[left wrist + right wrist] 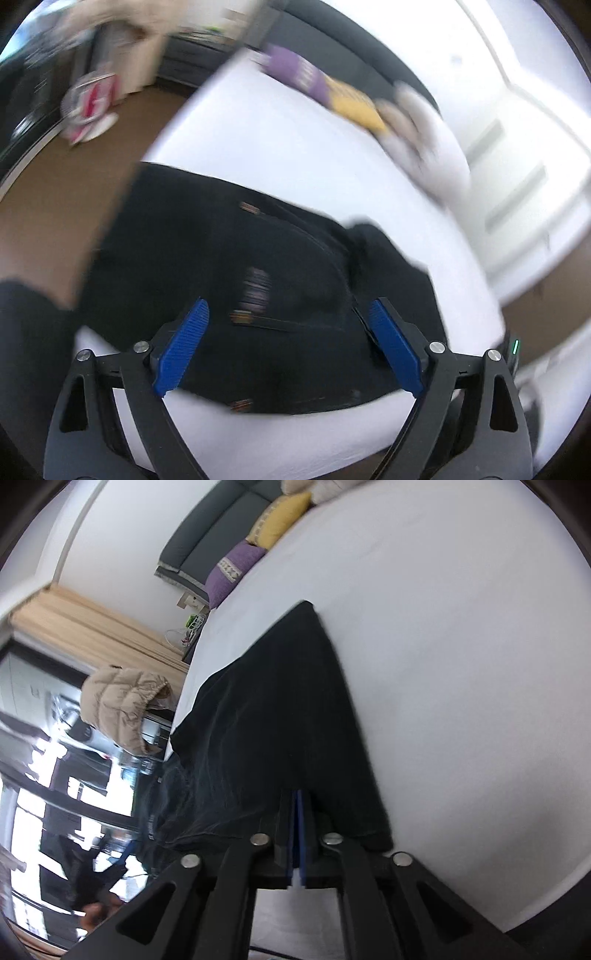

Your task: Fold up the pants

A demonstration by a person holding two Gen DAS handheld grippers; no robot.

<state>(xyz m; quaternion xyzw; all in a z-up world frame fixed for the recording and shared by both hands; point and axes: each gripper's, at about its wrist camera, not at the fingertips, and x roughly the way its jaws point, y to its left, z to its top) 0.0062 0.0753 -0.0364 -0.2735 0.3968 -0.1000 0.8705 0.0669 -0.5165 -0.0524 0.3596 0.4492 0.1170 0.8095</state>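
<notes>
The black pants [236, 280] lie on the white bed [280, 155], one side hanging off its edge, with plenty of bare sheet beyond. The left gripper [291, 343] is spread wide above them, nothing between its pads. The right gripper [298, 834] looks almost shut at the pants' near edge; can't tell if it's pinching cloth.

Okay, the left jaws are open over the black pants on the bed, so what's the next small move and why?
Probably lower the left gripper onto the near edge of the black pants and close on it. Its jaws stand wide apart with nothing between them, while the right gripper looks nearly shut at the cloth's edge. The pants lie bunched on the white bed, so another fold seems due.
</notes>
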